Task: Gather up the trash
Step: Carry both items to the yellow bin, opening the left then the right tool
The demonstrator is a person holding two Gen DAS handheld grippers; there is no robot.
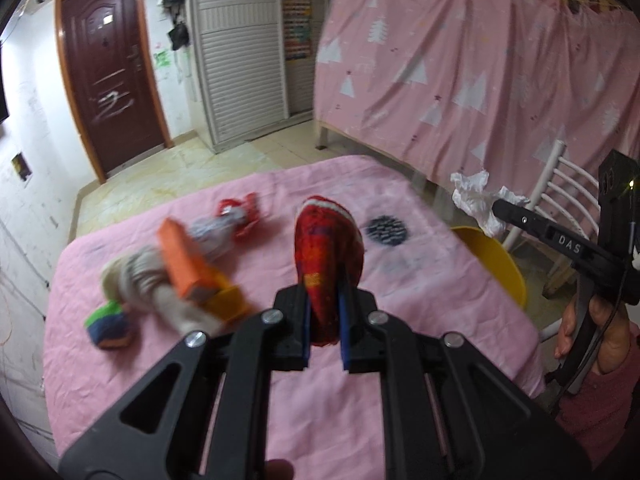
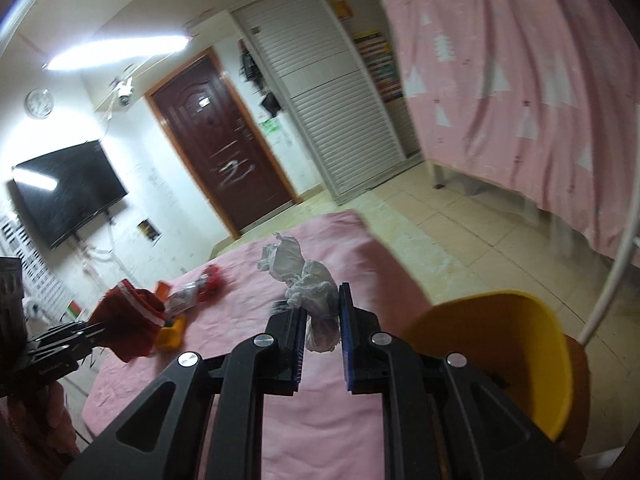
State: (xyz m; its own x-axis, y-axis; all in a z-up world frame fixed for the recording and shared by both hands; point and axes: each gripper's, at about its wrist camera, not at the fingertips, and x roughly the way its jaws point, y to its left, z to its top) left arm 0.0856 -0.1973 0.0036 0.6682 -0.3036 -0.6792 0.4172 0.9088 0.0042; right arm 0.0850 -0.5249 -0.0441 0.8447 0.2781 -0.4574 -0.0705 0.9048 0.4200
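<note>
Black plastic grippers [image 1: 324, 320] are showing blue pads [image 1: 345, 332], silver screws — white "DAS" lettering — beside a pink sleeve [image 1: 600, 420].

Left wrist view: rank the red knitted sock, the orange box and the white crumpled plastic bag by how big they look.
1. Red knitted sock, though it is nearest the camera, so unsure.
2. Orange box.
3. White crumpled plastic bag, farther off.
</note>
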